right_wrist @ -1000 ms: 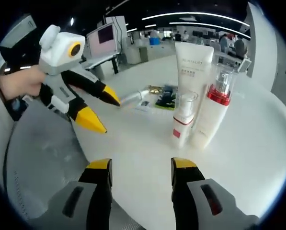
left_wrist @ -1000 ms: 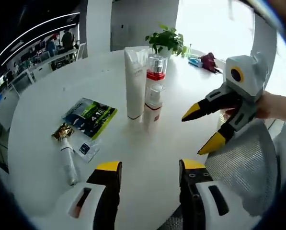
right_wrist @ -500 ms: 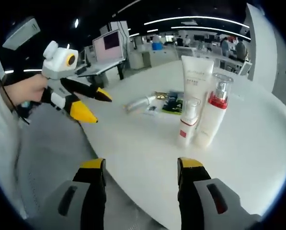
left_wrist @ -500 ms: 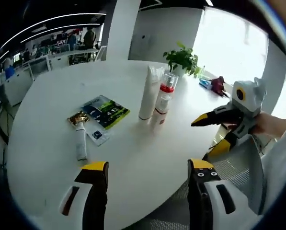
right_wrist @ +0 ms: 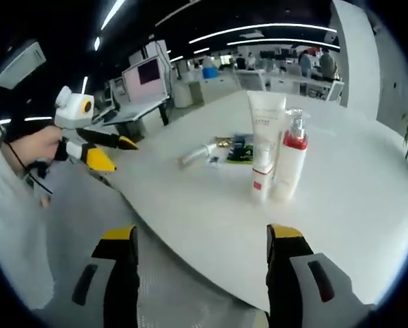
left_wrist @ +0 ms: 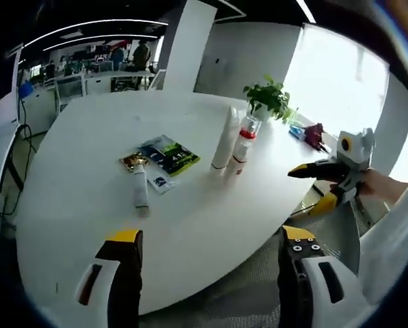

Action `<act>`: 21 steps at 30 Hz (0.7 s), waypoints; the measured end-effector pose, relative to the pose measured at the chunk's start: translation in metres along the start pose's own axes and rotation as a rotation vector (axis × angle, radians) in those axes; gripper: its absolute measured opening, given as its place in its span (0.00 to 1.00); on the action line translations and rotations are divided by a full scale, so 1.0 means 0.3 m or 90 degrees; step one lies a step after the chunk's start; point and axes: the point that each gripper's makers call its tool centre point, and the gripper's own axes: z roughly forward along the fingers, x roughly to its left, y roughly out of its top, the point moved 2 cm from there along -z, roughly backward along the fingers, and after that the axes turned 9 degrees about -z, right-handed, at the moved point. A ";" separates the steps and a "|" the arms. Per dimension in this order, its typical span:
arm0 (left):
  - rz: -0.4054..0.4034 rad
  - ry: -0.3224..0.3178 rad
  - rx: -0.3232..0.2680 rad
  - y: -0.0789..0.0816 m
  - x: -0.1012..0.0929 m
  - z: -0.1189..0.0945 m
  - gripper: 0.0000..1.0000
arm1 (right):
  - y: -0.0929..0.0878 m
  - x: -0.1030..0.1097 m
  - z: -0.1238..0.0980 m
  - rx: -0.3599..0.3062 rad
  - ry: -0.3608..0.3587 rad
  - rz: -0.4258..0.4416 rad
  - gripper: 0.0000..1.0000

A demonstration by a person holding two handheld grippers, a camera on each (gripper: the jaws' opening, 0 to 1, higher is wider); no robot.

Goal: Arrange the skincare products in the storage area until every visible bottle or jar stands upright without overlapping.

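Both grippers, left gripper [left_wrist: 204,239] and right gripper [right_wrist: 200,236], hover off the table [left_wrist: 87,178], jaws apart.

Each handheld gripper has a white moulded body, two black jaws with yellow tips, and a dark slot recessed in each grey-white jaw base — left gripper [left_wrist: 202,239], right gripper [right_wrist: 201,236]. The person's hand [right_wrist: 36,145] emerges from a light grey sleeve [right_wrist: 5,225] — a thin dark cable runs alongside it.
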 end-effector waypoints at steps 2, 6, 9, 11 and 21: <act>-0.001 -0.006 0.002 -0.013 0.005 -0.021 0.83 | 0.005 0.005 -0.015 -0.005 -0.007 0.006 0.79; -0.008 -0.009 0.009 -0.045 0.016 -0.058 0.96 | 0.001 0.009 -0.035 -0.020 -0.023 0.025 0.84; -0.005 -0.013 0.012 -0.066 0.031 -0.085 0.99 | -0.003 0.026 -0.052 -0.041 -0.038 0.039 0.93; -0.008 -0.019 0.005 -0.072 0.035 -0.098 0.99 | -0.005 0.033 -0.060 -0.049 -0.043 0.044 0.95; -0.028 -0.034 -0.030 -0.071 0.061 -0.160 0.99 | 0.021 0.045 -0.082 -0.072 -0.067 0.048 1.00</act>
